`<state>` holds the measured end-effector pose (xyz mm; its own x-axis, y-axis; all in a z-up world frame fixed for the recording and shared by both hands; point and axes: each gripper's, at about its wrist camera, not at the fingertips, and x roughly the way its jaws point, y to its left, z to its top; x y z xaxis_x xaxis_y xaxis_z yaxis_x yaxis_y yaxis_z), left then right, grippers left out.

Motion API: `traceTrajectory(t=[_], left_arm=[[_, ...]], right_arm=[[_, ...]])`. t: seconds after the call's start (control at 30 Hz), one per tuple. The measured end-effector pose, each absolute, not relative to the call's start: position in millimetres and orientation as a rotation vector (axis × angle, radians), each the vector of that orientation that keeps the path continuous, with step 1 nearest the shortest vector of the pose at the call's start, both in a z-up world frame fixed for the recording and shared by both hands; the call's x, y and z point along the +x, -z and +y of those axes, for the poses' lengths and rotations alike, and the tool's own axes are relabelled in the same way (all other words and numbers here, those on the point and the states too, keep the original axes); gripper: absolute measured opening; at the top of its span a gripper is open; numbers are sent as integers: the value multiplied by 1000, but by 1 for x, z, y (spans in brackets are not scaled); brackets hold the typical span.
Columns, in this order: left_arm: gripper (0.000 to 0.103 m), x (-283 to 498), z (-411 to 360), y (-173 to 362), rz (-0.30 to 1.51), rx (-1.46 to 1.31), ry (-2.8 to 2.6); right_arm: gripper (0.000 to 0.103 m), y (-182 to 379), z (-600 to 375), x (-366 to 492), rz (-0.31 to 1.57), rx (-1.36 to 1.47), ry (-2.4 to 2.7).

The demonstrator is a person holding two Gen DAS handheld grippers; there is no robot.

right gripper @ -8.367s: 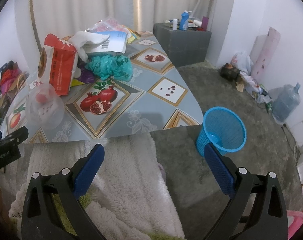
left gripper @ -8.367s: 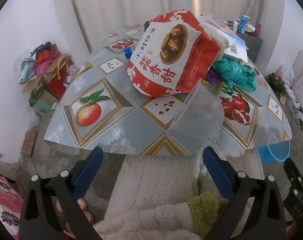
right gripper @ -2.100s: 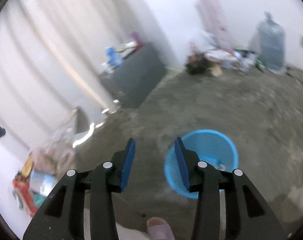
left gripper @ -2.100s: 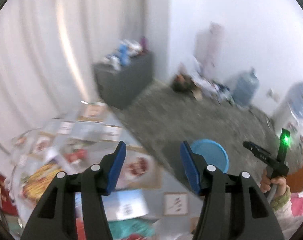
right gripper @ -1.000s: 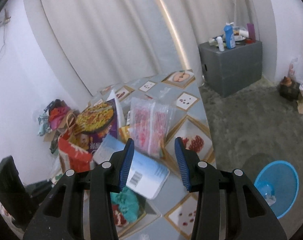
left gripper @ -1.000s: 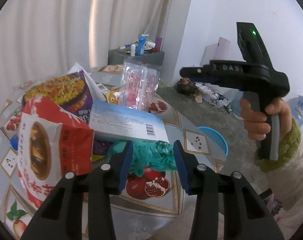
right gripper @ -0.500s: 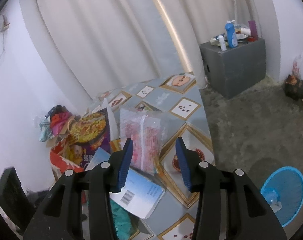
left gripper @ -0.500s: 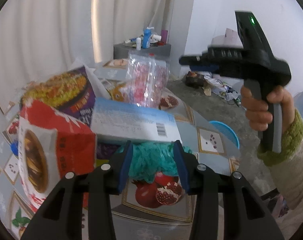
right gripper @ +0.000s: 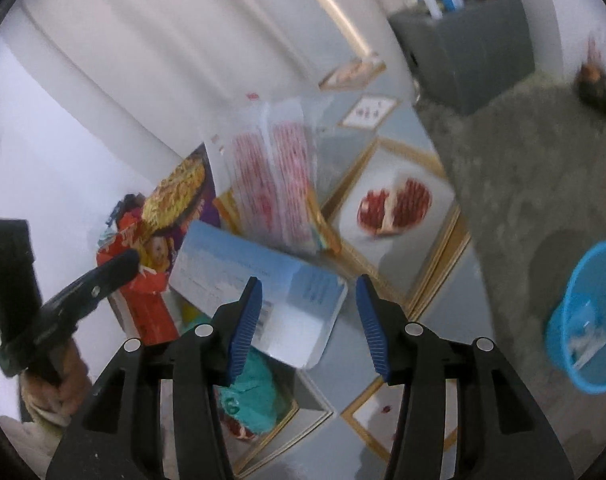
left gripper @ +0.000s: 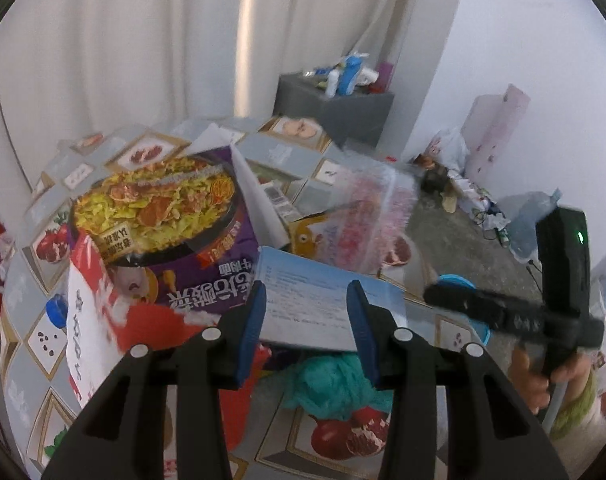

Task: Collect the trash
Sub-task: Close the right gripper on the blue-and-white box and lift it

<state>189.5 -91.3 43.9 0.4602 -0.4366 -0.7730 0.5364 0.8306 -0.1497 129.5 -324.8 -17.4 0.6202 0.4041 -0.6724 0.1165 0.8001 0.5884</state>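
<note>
Left gripper: jaws apart, empty, above the blue-white box
Right gripper: jaws opening, nothing between them
Trash pile: on the table, at 12 o'clock from both grippers
Blue bin: on the floor, at 3 o'clock in the right wrist view

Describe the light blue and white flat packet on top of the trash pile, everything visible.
The flat packet is a thin rectangular pack, light blue fading to white, with fine print lines and a barcode near one edge. It lies tilted on top of the pile, over the teal bag and against the purple noodle pack. No fingers touch it.
</note>
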Motion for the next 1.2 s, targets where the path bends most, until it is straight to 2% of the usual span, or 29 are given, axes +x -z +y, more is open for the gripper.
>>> traceTrajectory(t=[0.17, 0.27, 0.47, 0.73, 0.97, 1.03, 1.07, 1.2], left_arm=[[41, 217, -106, -31, 1030, 129, 574], [48, 225, -115, -26, 1056, 167, 554], [48, 231, -123, -17, 1109, 202, 554], [48, 226, -132, -10, 1168, 168, 607], [48, 226, -127, -17, 1140, 167, 584], [53, 230, -122, -20, 1136, 163, 566], [59, 234, -121, -19, 1140, 158, 554], [65, 249, -120, -13, 1183, 169, 532]], right_arm=[[48, 32, -325, 136, 932, 708, -207], [48, 40, -326, 134, 942, 748, -231], [48, 56, -322, 137, 979, 809, -275], [37, 56, -307, 142, 977, 798, -294], [35, 51, -315, 135, 958, 785, -253], [35, 50, -320, 134, 951, 785, -233], [35, 50, -323, 133, 949, 786, -226], [39, 57, -326, 133, 965, 800, -216]])
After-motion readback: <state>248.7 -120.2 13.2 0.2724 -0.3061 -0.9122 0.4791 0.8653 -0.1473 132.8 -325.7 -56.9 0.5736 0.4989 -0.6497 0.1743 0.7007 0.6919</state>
